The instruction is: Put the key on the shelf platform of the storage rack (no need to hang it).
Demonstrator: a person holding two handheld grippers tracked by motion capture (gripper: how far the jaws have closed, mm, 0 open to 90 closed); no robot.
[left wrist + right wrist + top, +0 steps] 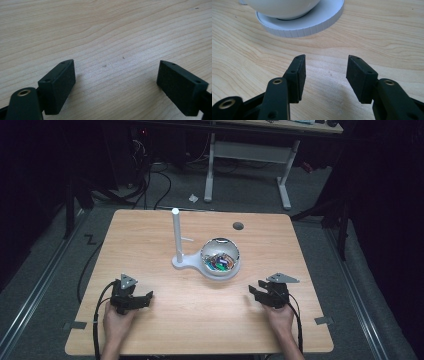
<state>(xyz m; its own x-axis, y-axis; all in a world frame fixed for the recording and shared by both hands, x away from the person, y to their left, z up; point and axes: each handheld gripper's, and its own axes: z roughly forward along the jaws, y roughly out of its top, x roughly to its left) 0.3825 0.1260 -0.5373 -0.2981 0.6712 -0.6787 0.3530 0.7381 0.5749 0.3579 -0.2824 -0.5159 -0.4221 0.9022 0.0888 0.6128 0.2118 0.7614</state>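
Observation:
A white bowl (220, 257) holding several small colourful items sits on a white stand base (186, 263) with an upright white post (176, 232) near the table's middle. My left gripper (143, 298) rests low at the front left, held by a hand; in the left gripper view its jaws stand wide apart over bare wood, left gripper (116, 82) open and empty. My right gripper (256, 288) sits at the front right, pointing toward the bowl; the right gripper (326, 75) is open with nothing between its pads, and the bowl (284, 7) and base rim (312, 23) lie just ahead.
The wooden table (150, 235) has a dark round hole (238, 226) at the back right. Cables trail from both grippers off the front edge. A white desk frame (247, 155) and floor cables lie beyond the table.

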